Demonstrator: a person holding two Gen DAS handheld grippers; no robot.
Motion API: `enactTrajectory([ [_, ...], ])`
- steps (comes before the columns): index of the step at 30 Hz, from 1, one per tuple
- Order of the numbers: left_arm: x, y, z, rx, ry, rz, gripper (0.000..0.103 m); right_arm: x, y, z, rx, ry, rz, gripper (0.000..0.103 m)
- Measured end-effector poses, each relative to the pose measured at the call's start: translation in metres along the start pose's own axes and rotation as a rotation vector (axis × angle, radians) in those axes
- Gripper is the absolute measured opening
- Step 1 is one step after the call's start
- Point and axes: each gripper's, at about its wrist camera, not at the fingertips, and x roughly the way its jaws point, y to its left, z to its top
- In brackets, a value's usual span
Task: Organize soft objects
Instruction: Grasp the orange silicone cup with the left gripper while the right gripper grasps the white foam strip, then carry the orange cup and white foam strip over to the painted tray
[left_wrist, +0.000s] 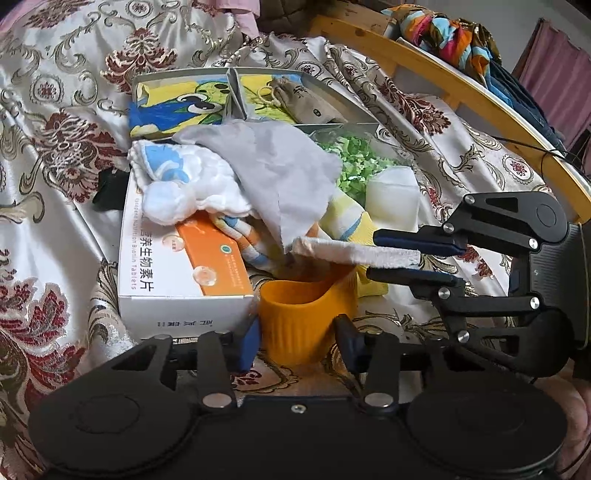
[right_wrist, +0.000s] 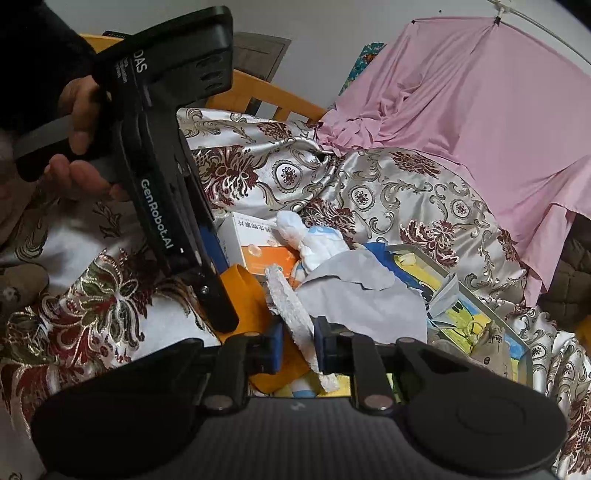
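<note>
Bedspread (left_wrist: 62, 206), silvery satin w/ dark red floral pattern, carries the whole pile; it's a bed, wooden rail along the far edge.

Task item: white fluffy folded cloth strip (left_wrist: 354, 251). In left wrist view its long axis runs roughly level across the frame, free end pointing left toward the white-and-orange tablet box (left_wrist: 184, 258), other end between the right gripper (left_wrist: 373, 254) jaws. Those jaws are closed on the strip, blue pads pressing top & bottom. In right wrist view the strip (right_wrist: 291, 306) runs away from the camera, slanting up-left, near end hanging below the pads.

Left gripper (left_wrist: 295, 343) jaws straddle the orange ribbed soft cup (left_wrist: 306, 314), which sits upright just below the strip, beside the box's near corner. Left pad is at the cup wall; can't tell if the right pad touches, so grip vs. open is unclear. In right wrist view a hand (right_wrist: 74, 147) holds that gripper's handle, upper left.

Other soft stuff: grey flat cloth (left_wrist: 280, 173) draped over the pile's middle, white-and-blue knotted muslin cloth (left_wrist: 177, 188) on the box top, yellow-white striped sock (left_wrist: 351, 218) under the grey cloth's right side. Behind: grey divided tray (left_wrist: 229, 74) w/ a cartoon-print liner and a beige drawstring pouch (left_wrist: 306, 99) in its right compartment.
</note>
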Motion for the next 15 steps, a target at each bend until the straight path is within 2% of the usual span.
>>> enactTrajectory([
  [4,-0.003,-0.004,0.000,0.025,-0.006,0.000,0.034,-0.001,0.000,0.000,0.011,0.000,-0.011,0.016],
  [10,-0.013,-0.010,-0.002,0.038,-0.020,-0.001,0.028,-0.008,-0.001,0.002,0.040,-0.011,-0.026,0.014],
  [15,-0.029,-0.015,-0.002,0.015,-0.068,0.000,0.022,-0.019,-0.008,0.005,0.086,-0.033,-0.042,0.012],
])
